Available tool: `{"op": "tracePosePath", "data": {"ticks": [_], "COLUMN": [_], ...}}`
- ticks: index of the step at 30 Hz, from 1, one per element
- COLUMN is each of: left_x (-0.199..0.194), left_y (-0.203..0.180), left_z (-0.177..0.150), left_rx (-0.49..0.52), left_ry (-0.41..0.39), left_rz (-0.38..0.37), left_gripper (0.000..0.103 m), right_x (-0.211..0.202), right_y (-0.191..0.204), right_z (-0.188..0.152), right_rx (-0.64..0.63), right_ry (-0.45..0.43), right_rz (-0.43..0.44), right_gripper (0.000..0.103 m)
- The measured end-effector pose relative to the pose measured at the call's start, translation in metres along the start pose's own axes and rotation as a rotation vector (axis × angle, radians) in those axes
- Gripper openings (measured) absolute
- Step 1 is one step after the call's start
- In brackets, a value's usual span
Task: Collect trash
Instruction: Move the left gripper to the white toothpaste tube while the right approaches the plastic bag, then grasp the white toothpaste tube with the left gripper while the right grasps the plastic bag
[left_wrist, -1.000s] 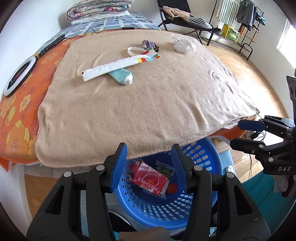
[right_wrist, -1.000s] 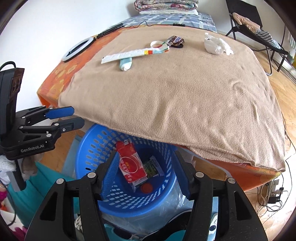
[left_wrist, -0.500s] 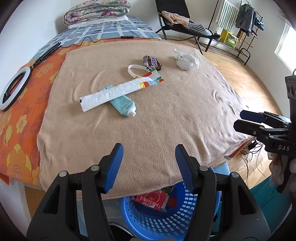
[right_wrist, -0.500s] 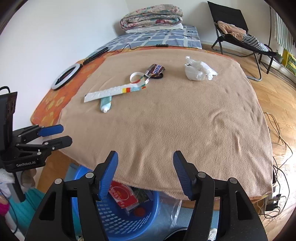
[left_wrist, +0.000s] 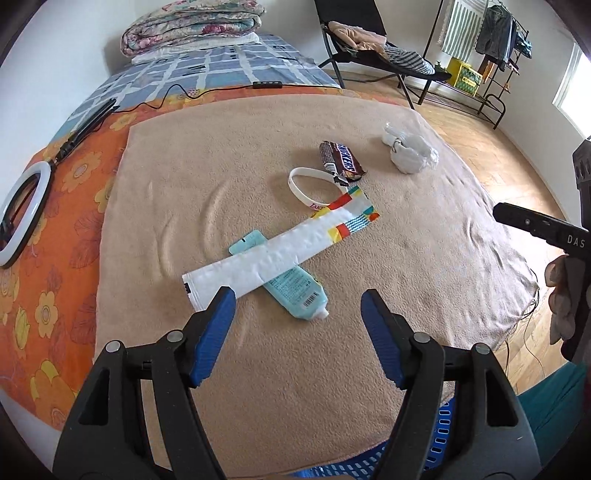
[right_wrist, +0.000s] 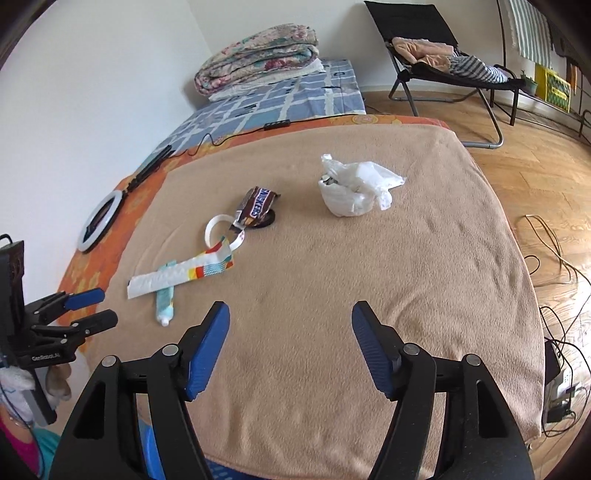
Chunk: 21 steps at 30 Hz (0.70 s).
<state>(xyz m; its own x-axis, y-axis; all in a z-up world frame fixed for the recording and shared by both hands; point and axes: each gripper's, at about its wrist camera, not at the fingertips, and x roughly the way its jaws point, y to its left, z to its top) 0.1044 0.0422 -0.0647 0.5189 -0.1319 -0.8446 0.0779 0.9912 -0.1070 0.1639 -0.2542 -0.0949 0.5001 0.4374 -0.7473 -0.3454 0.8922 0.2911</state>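
Observation:
Trash lies on a tan blanket (left_wrist: 258, 369): a long white wrapper (left_wrist: 280, 251) across a teal tube (left_wrist: 295, 288), a white band (left_wrist: 314, 184), a Snickers wrapper (left_wrist: 341, 158) and a crumpled white bag (left_wrist: 408, 155). They also show in the right wrist view: wrapper (right_wrist: 177, 275), tube (right_wrist: 165, 302), Snickers wrapper (right_wrist: 256, 206), bag (right_wrist: 351, 188). My left gripper (left_wrist: 297, 310) is open and empty, just short of the tube. My right gripper (right_wrist: 290, 317) is open and empty over bare blanket. A blue basket's rim (left_wrist: 439, 443) peeks below the blanket's near edge.
A ring light (left_wrist: 22, 214) and its cable lie on the orange sheet at left. A folded quilt (left_wrist: 192, 26) sits at the bed's far end. A black folding chair (right_wrist: 443, 59) and a clothes rack (left_wrist: 491, 55) stand on the wood floor at right.
Both grippers have risen from over the blue basket and moved forward above the blanket. The basket has dropped almost out of view. Both stay open and empty.

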Motion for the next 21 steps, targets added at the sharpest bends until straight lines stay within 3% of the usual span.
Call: {"op": "tracePosePath", "data": {"ticks": [8, 18, 21], "left_x": [0.042, 0.074, 0.082], "left_y": [0.0, 0.008, 0.01], "left_z": [0.015, 0.026, 0.027], "left_rx": [0.074, 0.068, 0.067], "left_ry": [0.067, 0.114, 0.127], "left_rz": [0.039, 0.04, 0.042], "left_gripper": [0.072, 0.072, 0.072], "right_x": [0.027, 0.054, 0.062], "right_y": [-0.013, -0.05, -0.05], "right_z": [0.03, 0.059, 0.066], "right_rx": [0.03, 0.153, 0.136], "right_ry": [-0.004, -0.016, -0.019], "right_rz": [-0.024, -0.022, -0.038], "right_gripper": [0.069, 0.075, 0.076]}}
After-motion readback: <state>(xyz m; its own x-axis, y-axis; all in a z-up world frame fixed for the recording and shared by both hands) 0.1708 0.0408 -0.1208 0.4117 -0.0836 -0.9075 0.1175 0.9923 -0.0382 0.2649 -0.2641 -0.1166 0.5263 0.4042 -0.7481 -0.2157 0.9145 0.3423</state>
